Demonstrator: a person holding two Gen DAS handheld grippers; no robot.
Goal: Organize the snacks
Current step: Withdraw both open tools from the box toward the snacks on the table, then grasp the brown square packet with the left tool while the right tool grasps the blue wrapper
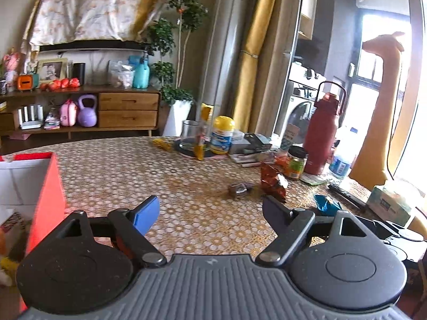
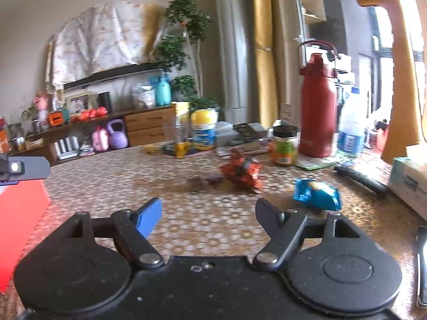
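My left gripper (image 1: 210, 208) is open and empty above the patterned table, next to a red box (image 1: 48, 194) with a white inside at the left. Ahead of it lie a small dark snack packet (image 1: 240, 188), a red-orange snack bag (image 1: 273, 182) and a blue snack packet (image 1: 327, 204). My right gripper (image 2: 208, 209) is open and empty. In its view the blue packet (image 2: 317, 194) lies just beyond the right finger, the red-orange bag (image 2: 241, 172) and dark packet (image 2: 202, 181) farther ahead, and the red box (image 2: 18, 213) at the left.
At the table's far side stand a red thermos (image 1: 324, 138), a green-labelled jar (image 1: 295, 162), a yellow-lidded tub (image 1: 222, 134), a plastic bottle (image 1: 343, 157) and small boxes. A tissue box (image 1: 389, 202) and a black pen (image 1: 347, 194) lie at the right. The left gripper's body (image 2: 24, 169) shows at the left edge.
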